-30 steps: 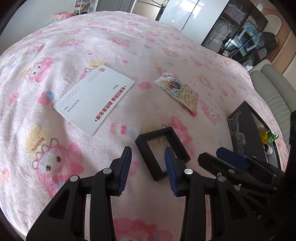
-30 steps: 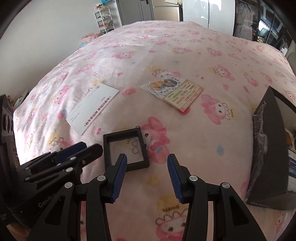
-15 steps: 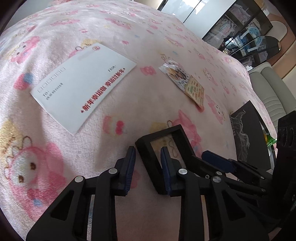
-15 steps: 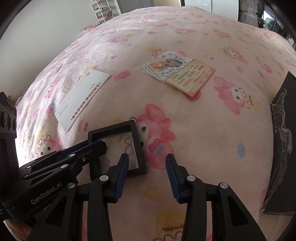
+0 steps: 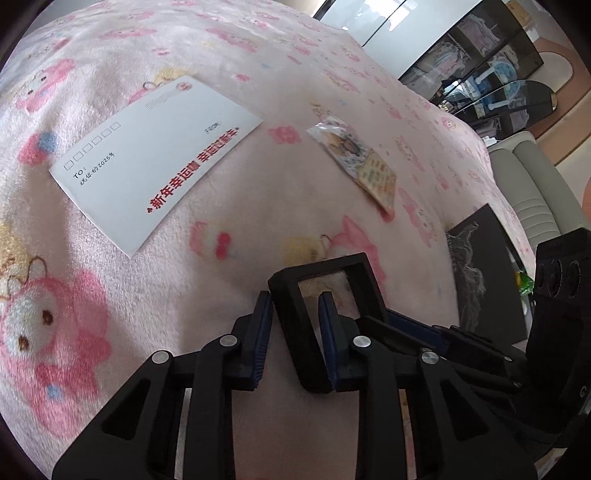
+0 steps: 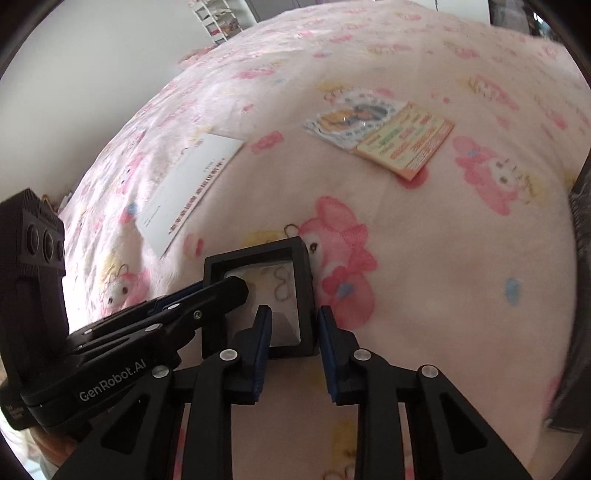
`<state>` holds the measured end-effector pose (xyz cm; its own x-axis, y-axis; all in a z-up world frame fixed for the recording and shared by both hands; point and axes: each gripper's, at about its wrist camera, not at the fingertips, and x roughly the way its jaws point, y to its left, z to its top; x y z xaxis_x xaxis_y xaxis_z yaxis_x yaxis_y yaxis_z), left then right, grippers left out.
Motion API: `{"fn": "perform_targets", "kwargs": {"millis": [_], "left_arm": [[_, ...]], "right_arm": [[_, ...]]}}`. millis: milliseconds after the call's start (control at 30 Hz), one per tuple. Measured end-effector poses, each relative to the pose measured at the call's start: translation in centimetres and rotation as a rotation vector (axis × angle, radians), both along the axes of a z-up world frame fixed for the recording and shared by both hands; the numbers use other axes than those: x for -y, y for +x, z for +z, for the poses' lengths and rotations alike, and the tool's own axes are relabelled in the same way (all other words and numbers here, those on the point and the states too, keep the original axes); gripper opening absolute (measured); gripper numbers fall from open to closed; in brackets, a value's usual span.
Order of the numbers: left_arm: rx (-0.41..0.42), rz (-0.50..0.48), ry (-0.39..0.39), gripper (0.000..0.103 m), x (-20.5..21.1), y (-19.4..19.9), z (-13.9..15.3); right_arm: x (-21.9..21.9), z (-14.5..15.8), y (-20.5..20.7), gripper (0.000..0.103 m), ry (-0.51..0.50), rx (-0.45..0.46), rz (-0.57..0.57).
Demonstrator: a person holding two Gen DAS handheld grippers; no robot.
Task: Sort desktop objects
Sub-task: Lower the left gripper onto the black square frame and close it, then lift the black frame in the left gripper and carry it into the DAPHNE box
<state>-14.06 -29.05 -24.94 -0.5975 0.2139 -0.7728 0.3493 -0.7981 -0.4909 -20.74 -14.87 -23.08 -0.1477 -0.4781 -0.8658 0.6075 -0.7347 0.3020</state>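
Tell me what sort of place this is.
Probably a home bedroom: the things lie on a plush pink cartoon blanket, glass-fronted cabinets line the far wall, and a small storage rack stands by the white wall.

Pink cartoon-print blanket underfoot, white wall, glass display cabinets, pale sofa

both claws straddle black frame edges; envelope beyond
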Motion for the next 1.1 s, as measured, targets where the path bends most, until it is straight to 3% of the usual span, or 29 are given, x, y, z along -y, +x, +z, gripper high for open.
{"fn": "perform_targets", "kwargs": {"millis": [200, 500, 633, 1100], "left_arm": [[-0.034, -0.085, -0.008, 0.024, -4.3, 2.9, 2.6], [0.007, -0.216, 0.075, 0.024, -11.5, 6.5, 1.4], [0.033, -0.27, 0.074, 0.024, -13.6, 7.0, 1.0], [0.128, -0.292, 0.004, 0.027, -15.4, 7.7, -0.4]], "right_arm": [[-4.5, 1.4, 4.0, 0.023, 0.019, 0.005, -0.032], [-12.2, 1.8, 9.2, 0.023, 0.037, 0.058, -0.122], [-14.8, 1.7, 10.6, 0.023, 0.019, 0.084, -0.153], [-16.8, -0.5, 10.4, 0.023, -0.003, 0.128, -0.201]]}}
